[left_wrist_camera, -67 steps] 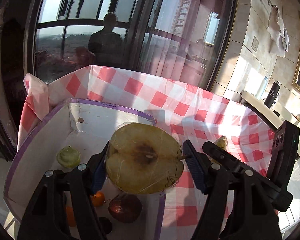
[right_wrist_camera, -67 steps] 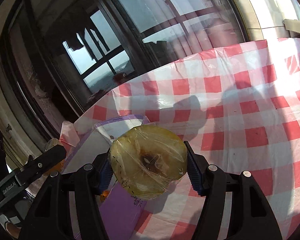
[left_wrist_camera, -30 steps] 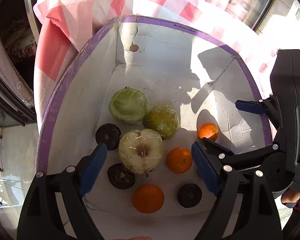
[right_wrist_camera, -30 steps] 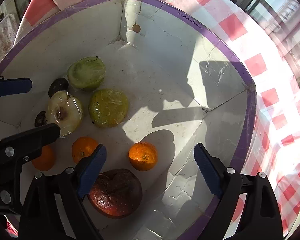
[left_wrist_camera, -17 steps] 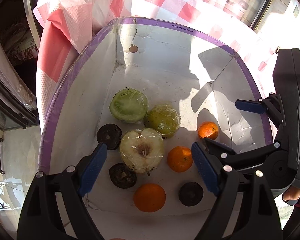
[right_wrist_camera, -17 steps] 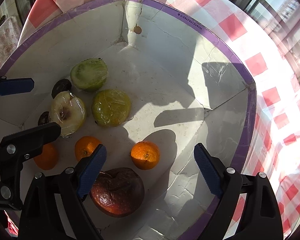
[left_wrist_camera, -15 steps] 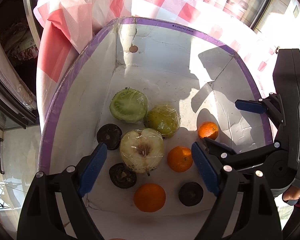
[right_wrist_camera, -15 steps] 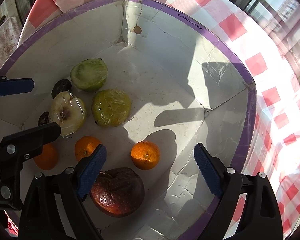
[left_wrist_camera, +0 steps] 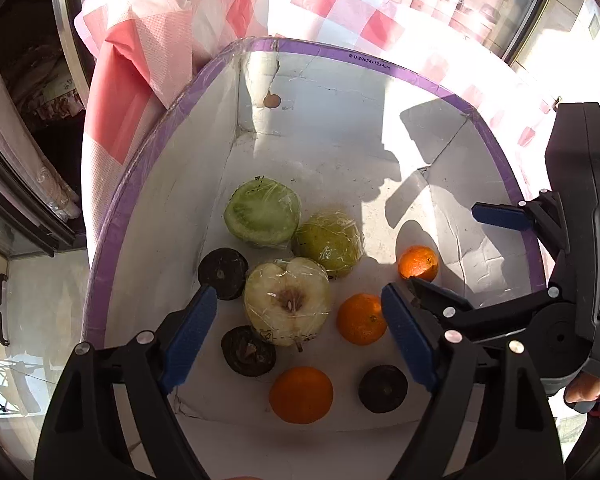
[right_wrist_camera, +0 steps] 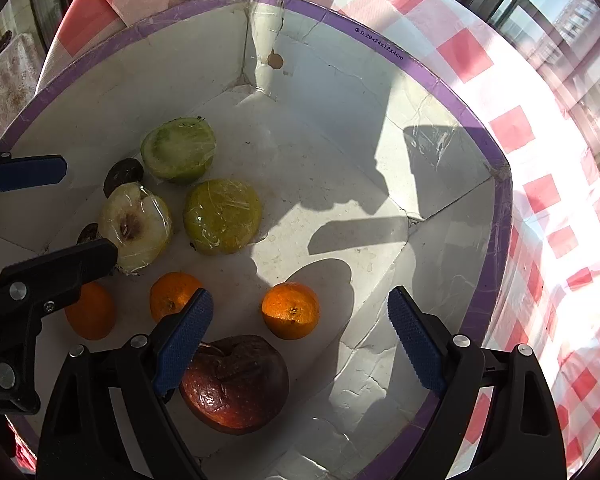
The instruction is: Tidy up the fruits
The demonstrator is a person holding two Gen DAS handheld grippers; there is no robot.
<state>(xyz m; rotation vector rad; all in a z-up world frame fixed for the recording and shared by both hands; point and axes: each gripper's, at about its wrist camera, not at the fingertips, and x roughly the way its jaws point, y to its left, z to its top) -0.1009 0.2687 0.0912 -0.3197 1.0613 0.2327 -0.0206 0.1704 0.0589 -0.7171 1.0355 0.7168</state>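
The box [left_wrist_camera: 496,152] holds three oranges [left_wrist_camera: 301,395], three dark round fruits [left_wrist_camera: 223,268], three wrapped fruit halves [left_wrist_camera: 287,301] and one wrinkled red apple [right_wrist_camera: 236,384].

A white box [left_wrist_camera: 340,152] edged with a purple rim [left_wrist_camera: 380,65] sits on a red-and-white checked cloth [right_wrist_camera: 540,128]. In it lie three orange mandarins [left_wrist_camera: 301,395], a pale cream apple half [left_wrist_camera: 287,301] with a brown core, a green cut half [left_wrist_camera: 262,211], a yellow-green wrapped fruit [left_wrist_camera: 328,243], dark brown round fruits [left_wrist_camera: 223,267], and a wrinkled red-brown apple [right_wrist_camera: 236,384]. Both black tongs carry blue pads [right_wrist_camera: 184,336].
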